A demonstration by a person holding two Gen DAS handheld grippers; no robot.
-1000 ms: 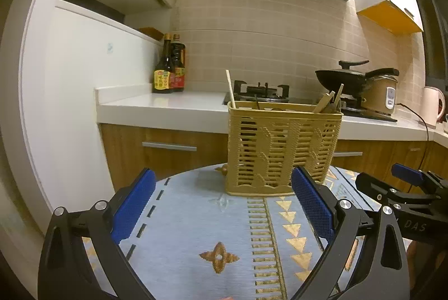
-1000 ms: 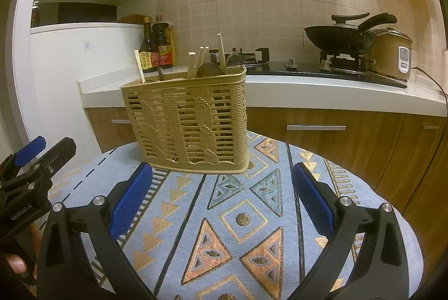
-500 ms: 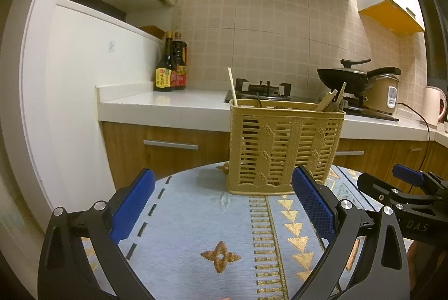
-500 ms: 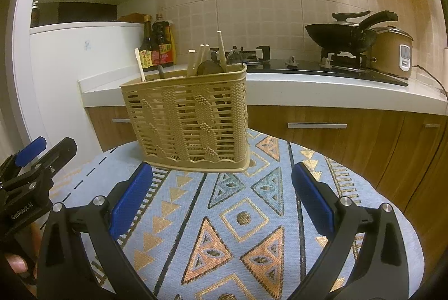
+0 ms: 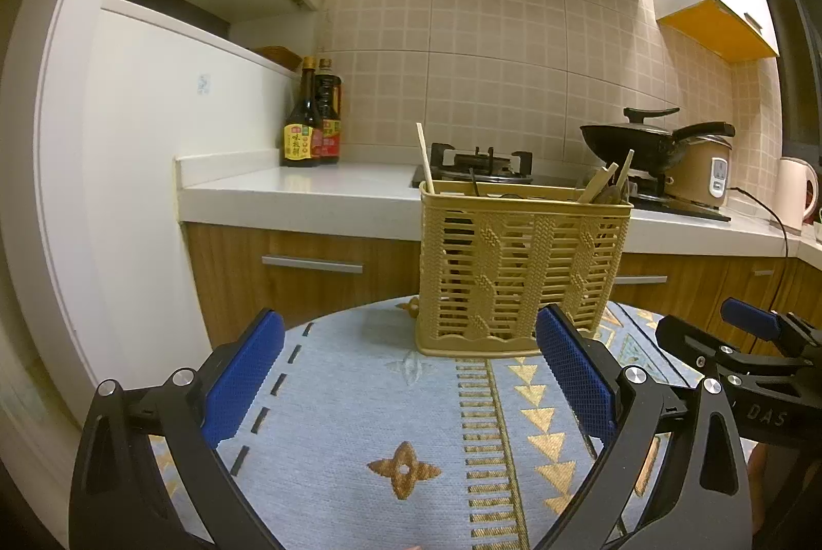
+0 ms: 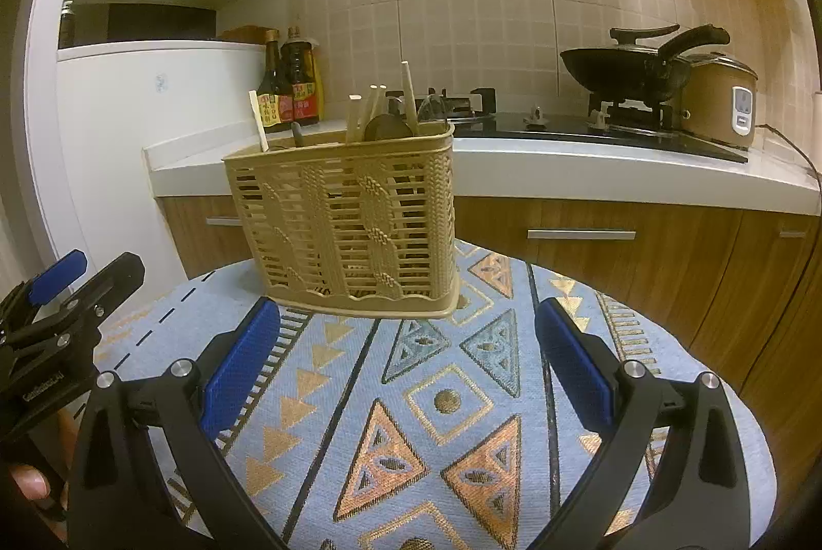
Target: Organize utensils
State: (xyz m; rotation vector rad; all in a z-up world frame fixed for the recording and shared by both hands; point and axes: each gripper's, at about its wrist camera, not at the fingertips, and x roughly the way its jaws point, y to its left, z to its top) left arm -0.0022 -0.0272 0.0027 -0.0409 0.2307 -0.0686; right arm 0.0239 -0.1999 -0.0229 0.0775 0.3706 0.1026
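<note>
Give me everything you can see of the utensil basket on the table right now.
The utensil basket is a tan, plastic-looking rectangular caddy with slatted, woven-pattern walls and a wavy base trim. It stands upright on the patterned blue tablecloth, toward the table's far edge, in front of the kitchen counter. Pale chopsticks and some darker utensils poke above its rim, one stick alone at the left end. Its dividers cannot be made out. Neither the left gripper nor the right gripper touches it; both are open, short of it.

Both wrist views look low across the table (image 5: 359, 396), sharing the utensil basket (image 5: 519, 272) nearby.
</note>
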